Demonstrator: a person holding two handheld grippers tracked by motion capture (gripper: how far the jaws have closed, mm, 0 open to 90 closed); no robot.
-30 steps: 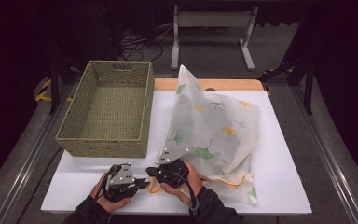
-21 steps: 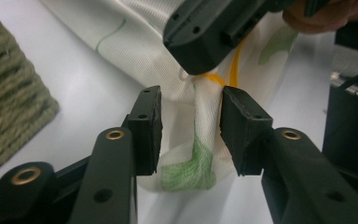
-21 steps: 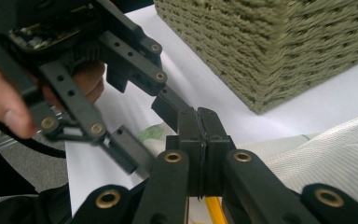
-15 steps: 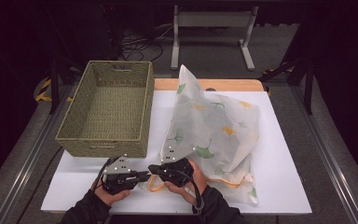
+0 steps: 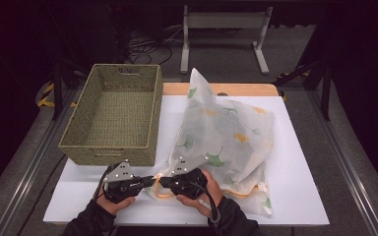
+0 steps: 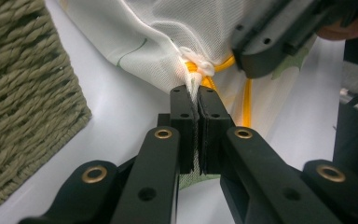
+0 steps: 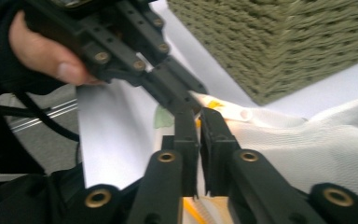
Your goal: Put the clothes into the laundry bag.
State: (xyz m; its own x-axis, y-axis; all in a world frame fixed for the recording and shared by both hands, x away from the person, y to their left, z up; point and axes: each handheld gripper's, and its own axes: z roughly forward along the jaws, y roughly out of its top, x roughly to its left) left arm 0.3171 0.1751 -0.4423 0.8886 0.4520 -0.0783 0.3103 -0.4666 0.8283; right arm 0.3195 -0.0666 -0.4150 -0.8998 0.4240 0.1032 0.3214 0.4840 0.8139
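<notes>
High view: your two grippers meet at the near corner of a mesh laundry bag (image 5: 226, 140) on the white table (image 5: 300, 196).

Nearest you, your left gripper (image 5: 150, 181) has its jaws clamped on the bunched white mesh (image 6: 193, 91) just below the orange drawstring (image 6: 247, 100). Touching tip to tip, your right gripper (image 5: 163, 181) has just been opening: its jaws now stand slightly apart, with the bag's mesh lying close by, though whether any cloth sits between them is hard to tell. That loosening likely means the corner now depends on your left grip alone. Compared with a second ago, both hands sit a little nearer you. Farther off, the bag lies heaped beside the woven basket (image 5: 113, 115).
</notes>
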